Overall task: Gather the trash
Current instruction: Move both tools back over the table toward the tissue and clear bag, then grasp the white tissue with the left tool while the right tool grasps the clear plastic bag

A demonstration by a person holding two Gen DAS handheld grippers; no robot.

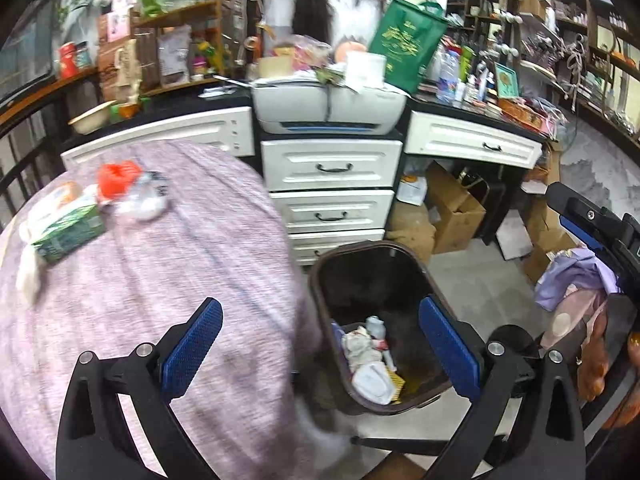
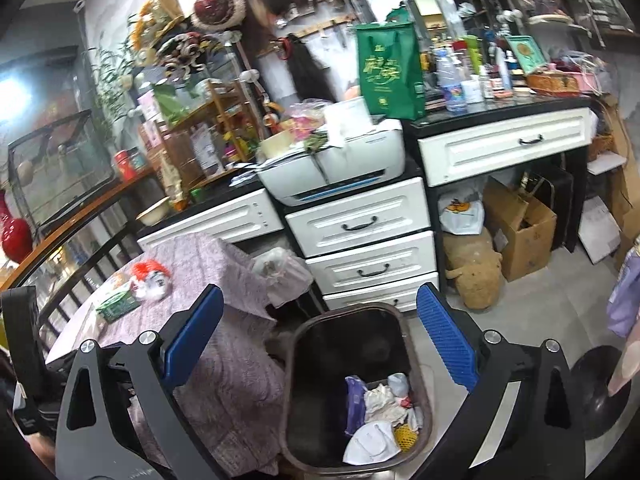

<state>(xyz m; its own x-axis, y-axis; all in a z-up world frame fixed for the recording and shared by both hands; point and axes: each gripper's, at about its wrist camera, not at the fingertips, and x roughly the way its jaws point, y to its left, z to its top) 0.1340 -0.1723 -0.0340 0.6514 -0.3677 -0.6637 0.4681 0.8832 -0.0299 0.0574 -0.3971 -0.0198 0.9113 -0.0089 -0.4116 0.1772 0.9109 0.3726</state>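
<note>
Cluttered room, white drawer unit (image 2: 362, 222) with black handles at back, grey-white printer (image 2: 340, 168) on top, green tote bag (image 2: 390, 70) with gold lettering, unreadable. Pink-mauve cloth-covered table (image 1: 160, 280) at left holds leftover trash: green-white tissue pack (image 1: 64, 226), red-orange plastic scrap (image 1: 118, 176), clear crumpled wrapper (image 1: 142, 200), touching each other. Dark brown plastic bin (image 2: 400, 320) on floor beside table, crumpled paper, white packet, purple wrapper inside. Left gripper (image 1: 320, 352) wide open, empty, spanning table edge and bin. Right gripper (image 2: 320, 344) wide open, empty, above bin. Cardboard boxes (image 2: 520, 228) under desk.
</note>
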